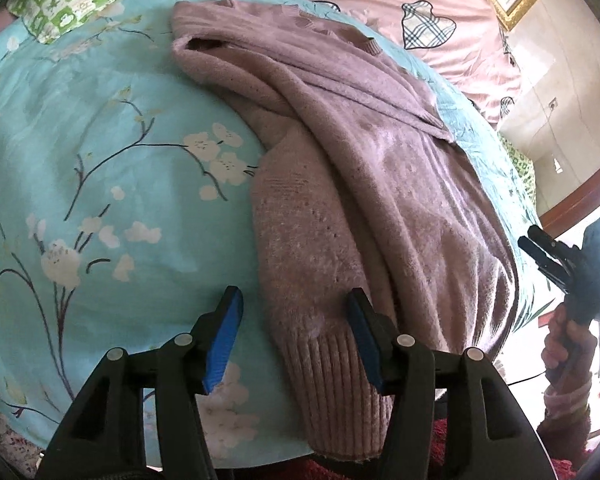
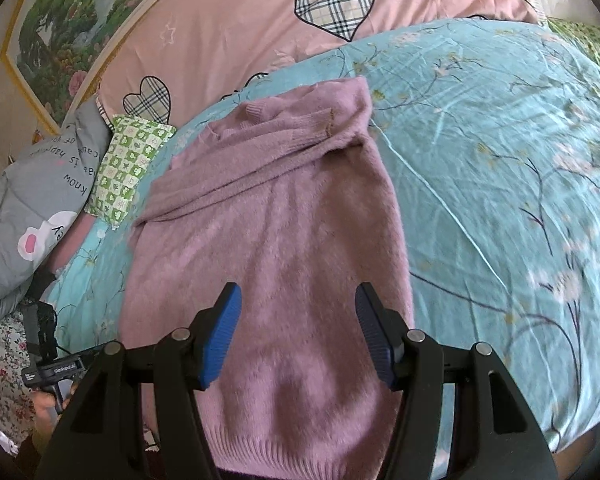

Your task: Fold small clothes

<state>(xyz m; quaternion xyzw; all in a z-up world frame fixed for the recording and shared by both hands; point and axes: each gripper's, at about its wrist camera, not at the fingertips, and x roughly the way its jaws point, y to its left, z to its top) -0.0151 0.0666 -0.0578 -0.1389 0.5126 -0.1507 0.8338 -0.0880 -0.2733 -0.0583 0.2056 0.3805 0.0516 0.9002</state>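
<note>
A mauve knitted sweater (image 2: 268,240) is lying on the turquoise flowered bedsheet (image 2: 499,160), its sides folded inward and its ribbed hem toward the person. The only writing is sitting on the grey cushion (image 2: 32,200) in the right wrist view, upside down — "know" and "is" are reading clearly, the rest being too bent to make out — and a small white label on the black device (image 2: 54,370) at the lower left is too blurred to read, possibly a brand name. The left gripper (image 1: 296,336) is hovering with its blue pads released, one over the bare sheet and one over the ribbed cuff of a folded sleeve (image 1: 315,280), gripping nothing. The right gripper (image 2: 298,332) is likewise standing open above the sweater's lower body. Only the left wrist view is showing the right gripper from outside, held in a hand (image 1: 567,344) at the bed's edge; only the right view is showing the green checked pillow (image 2: 128,168) beside the cushion and the pink cover with plaid hearts (image 2: 260,40) — plus a framed landscape painting (image 2: 72,40).
</note>
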